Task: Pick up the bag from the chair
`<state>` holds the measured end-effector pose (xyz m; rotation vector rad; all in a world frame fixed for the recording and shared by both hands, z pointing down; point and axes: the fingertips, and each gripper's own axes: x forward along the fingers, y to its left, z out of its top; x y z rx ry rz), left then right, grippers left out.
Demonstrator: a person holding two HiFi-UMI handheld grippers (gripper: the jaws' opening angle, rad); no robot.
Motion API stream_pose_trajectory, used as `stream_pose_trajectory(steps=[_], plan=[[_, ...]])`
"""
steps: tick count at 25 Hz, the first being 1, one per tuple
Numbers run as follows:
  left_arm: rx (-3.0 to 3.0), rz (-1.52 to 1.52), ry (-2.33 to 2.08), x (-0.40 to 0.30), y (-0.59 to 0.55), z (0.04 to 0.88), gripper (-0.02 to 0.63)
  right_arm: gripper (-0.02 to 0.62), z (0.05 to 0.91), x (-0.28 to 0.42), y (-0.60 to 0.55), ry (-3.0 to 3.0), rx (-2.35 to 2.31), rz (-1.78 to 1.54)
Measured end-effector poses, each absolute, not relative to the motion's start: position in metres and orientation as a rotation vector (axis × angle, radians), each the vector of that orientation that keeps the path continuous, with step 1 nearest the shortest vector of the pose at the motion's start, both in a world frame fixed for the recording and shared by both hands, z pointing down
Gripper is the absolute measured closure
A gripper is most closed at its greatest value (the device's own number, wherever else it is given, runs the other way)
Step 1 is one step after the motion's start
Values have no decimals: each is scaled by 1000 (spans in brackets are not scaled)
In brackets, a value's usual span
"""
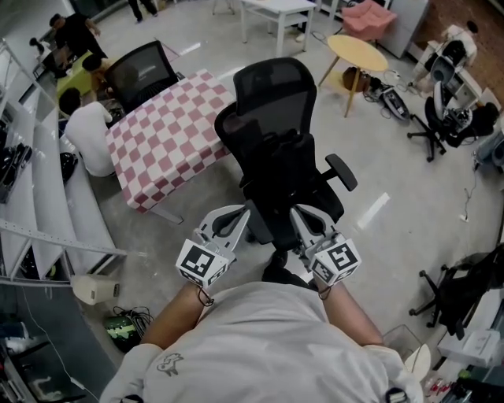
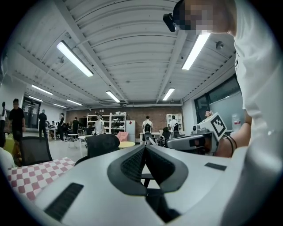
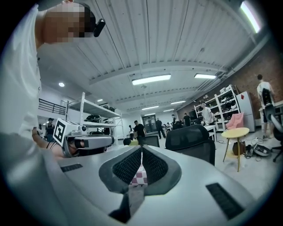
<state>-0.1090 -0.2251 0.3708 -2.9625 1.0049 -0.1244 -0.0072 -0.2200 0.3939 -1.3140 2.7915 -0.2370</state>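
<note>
**Both tongs shut and empty, just short of the black chair**

At the far left of the head view, grey shelving (image 1: 47, 205) runs along the edge, its lower end cut off by the frame. Beside it, people sit at a desk, one in a white top (image 1: 88, 134) with the back turned. Next comes a table with a red-and-white check cloth (image 1: 169, 134), which also shows through the gap under the right gripper's tips in its own view.

The left gripper (image 1: 246, 211) has its jaws closed tip to tip with nothing between them. Its cube bears a black-and-white square marker, a pattern and not readable writing. A small printed figure on the person's shirt (image 1: 167, 364) is too small to make out.

The black office chair (image 1: 272, 118) stands in the middle, straight ahead of both tools. The bag (image 1: 282, 189) lies on its seat as a dark lump. It is black on black, so its outline and handles cannot be made out.

The right gripper (image 1: 296, 211) is likewise closed and holds nothing, its marker cube facing up. Both tips point at the chair, near its seat; whether they touch it cannot be told.

Further right stand a round yellow table (image 1: 356, 51) and a pink seat (image 1: 368, 17).
</note>
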Motion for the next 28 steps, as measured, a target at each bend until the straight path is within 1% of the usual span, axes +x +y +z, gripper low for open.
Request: stream_pose_trajectory(steps=[7,14,19,28], plan=[[-2988,-184,979,-55,-298,393,594,560,413,45,-288,2777,-1321,-292],[-2988,-232,949,-3,-345,395,594,560,411,86,-338,2803,-1295,-319],[-3001,-256,940,9,-370,403,594,560,415,102,-364,2795,-1311,-339],[-3030,-273,935,-1,-420,413,594,560,436,103,-404,2775,-1363,-429]])
